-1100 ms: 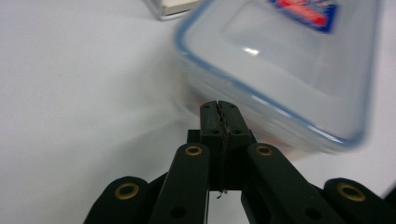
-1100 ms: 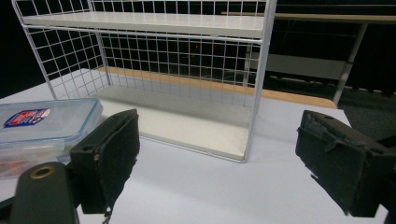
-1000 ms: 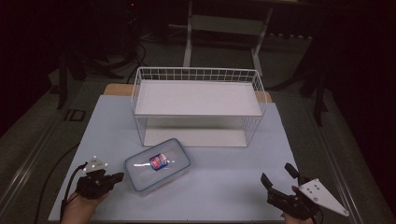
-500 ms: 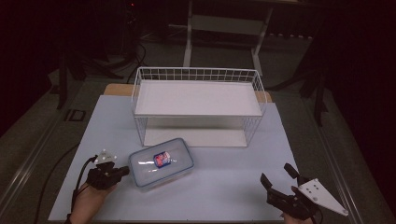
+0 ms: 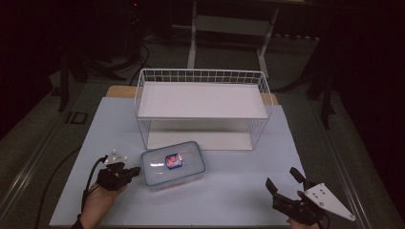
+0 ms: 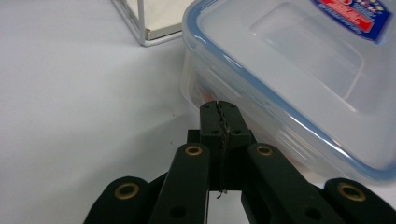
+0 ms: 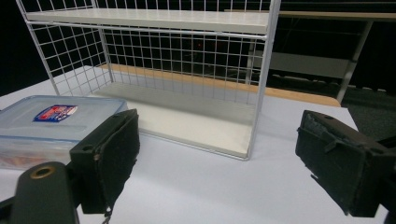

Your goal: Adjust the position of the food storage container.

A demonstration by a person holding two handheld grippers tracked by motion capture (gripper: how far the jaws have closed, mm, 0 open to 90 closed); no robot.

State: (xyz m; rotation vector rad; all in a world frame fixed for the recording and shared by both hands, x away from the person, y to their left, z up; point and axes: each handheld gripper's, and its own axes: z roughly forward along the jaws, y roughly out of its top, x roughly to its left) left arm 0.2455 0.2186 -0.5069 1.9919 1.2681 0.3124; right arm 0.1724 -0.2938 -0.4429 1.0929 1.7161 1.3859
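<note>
A clear plastic food box (image 5: 173, 164) with a blue-rimmed lid and a red-and-blue label lies on the white table cover, just in front of the white wire shelf rack (image 5: 203, 107). My left gripper (image 5: 135, 170) is shut with nothing between its jaws. Its tip sits right at the box's left side wall (image 6: 243, 112), close enough that I cannot tell whether it touches. At the front right, my right gripper (image 5: 284, 180) stands open and holds nothing. In the right gripper view the box (image 7: 51, 122) lies at the left and the rack (image 7: 154, 74) stands ahead.
The rack has a solid upper shelf (image 5: 203, 100) and a white lower board (image 5: 198, 140). The white cover's front edge (image 5: 191, 224) runs just below both hands. Dark floor, cables and stands surround the table.
My left hand has slid rightwards across the cover, from well clear of the box to right beside its left wall. The right gripper and the box have stayed put.
</note>
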